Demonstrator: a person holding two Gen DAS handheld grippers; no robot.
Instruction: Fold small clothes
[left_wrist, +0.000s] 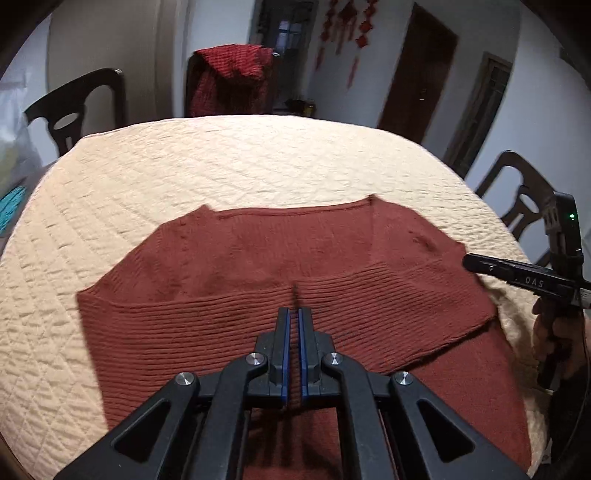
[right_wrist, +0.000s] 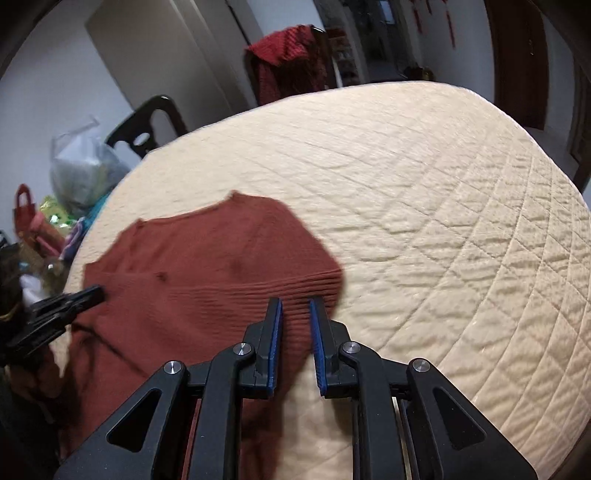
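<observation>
A rust-red knit sweater (left_wrist: 258, 266) lies on the cream quilted table cover (left_wrist: 221, 162), its ribbed hem folded up over the body. My left gripper (left_wrist: 294, 314) hangs over the ribbed hem, jaws nearly closed with a narrow gap; whether cloth is pinched I cannot tell. In the right wrist view the sweater (right_wrist: 192, 266) lies left of centre. My right gripper (right_wrist: 295, 306) is open above the sweater's right ribbed corner, holding nothing. It also shows in the left wrist view (left_wrist: 480, 264) at the sweater's right edge. The left gripper (right_wrist: 88, 295) shows at the left of the right wrist view.
Dark wooden chairs (left_wrist: 74, 110) (left_wrist: 524, 199) stand around the table. A red garment (left_wrist: 232, 81) hangs over the far chair. Plastic bags (right_wrist: 81, 166) and clutter sit beyond the table's left side. The quilted cover (right_wrist: 424, 206) spreads wide to the right.
</observation>
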